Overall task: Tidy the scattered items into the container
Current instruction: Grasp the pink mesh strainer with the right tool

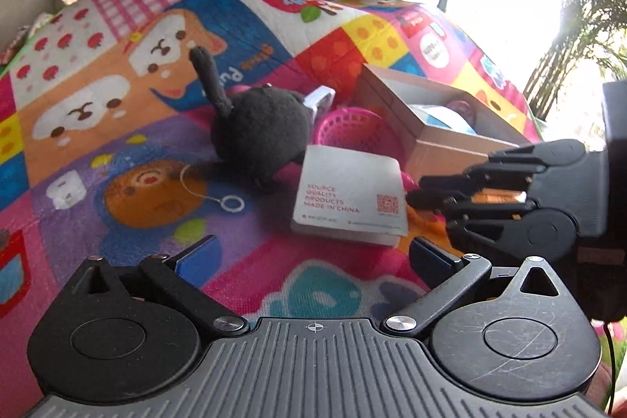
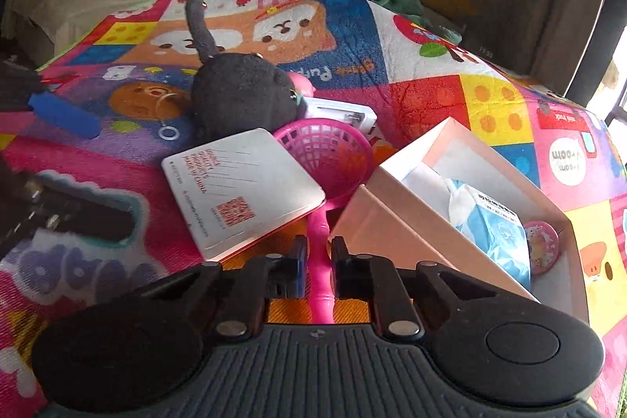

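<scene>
- A colourful play mat [image 2: 423,96] covered the floor, with the scattered things bunched near its middle.
- A black plush toy [image 2: 239,93] lay at the back of the cluster, one long ear standing up; a small white device [image 2: 341,112] sat just beside it.
- A white booklet [image 2: 243,190] with red print leaned across the left rim of the pink net scoop [image 2: 329,147], partly covering it.
- The cardboard box [image 2: 395,218] stood open just right of the scoop, its near corner close to the handle; a blue-and-white packet [image 2: 497,226] and a round pink badge [image 2: 542,241] already lay inside.
- The right gripper [image 2: 318,257] was closed on the scoop's pink handle, which ran straight back between its fingers; the basket end lay ahead on the mat.
- The left gripper [image 1: 313,253] hovered with its jaws wide apart and nothing between them, the booklet [image 1: 348,202] just ahead and the plush [image 1: 258,132] beyond.
- From the left wrist view, the right gripper [image 1: 431,198] reached in from the right, in front of the box [image 1: 443,147].
</scene>
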A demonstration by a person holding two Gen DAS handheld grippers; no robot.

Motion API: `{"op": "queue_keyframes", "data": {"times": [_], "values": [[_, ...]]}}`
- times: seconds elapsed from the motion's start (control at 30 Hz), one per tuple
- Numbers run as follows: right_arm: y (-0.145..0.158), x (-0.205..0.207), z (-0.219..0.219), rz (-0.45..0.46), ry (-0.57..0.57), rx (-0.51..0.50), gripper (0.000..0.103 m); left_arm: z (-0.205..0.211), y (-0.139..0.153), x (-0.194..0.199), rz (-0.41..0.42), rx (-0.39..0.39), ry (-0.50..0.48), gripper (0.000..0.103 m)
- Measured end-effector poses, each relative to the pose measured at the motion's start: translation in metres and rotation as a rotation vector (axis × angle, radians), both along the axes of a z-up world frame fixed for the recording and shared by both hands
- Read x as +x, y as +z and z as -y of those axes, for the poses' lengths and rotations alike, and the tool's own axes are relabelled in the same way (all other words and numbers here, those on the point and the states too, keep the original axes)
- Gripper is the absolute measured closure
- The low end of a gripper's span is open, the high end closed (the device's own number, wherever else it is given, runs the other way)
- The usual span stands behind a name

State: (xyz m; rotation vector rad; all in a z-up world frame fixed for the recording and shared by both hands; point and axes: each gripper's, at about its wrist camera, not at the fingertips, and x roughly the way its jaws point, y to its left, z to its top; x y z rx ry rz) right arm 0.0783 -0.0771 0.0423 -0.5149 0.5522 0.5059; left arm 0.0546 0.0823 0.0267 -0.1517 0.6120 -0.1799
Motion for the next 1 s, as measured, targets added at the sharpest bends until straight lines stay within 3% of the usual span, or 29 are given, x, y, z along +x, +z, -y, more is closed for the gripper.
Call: {"op": "queue_keyframes", "data": {"times": [0.17,0.37,0.67,0.93,1.0], "values": [[0.011,-0.05,0.002,0.005,0.123,0.006,0.091,-0.008,0.011,-0.003,0.027,-0.001,-0.005,0.0],[0.014,-0.08,0.008,0.013,0.167,-0.006,0.091,0.017,0.005,-0.008,0.004,0.068,-0.194,0.0],[0.009,-0.071,0.034,-0.056,0.057,0.045,0.091,0.057,-0.008,-0.017,0.023,0.361,-0.32,0.0],[0.024,-0.036,0.042,-0.143,-0.001,0.259,0.088,0.059,-0.015,-0.017,-0.008,0.377,-0.303,0.0],[0.025,-0.021,0.041,-0.183,-0.022,0.313,0.076,0.058,-0.016,-0.016,-0.016,0.385,-0.304,0.0]]}}
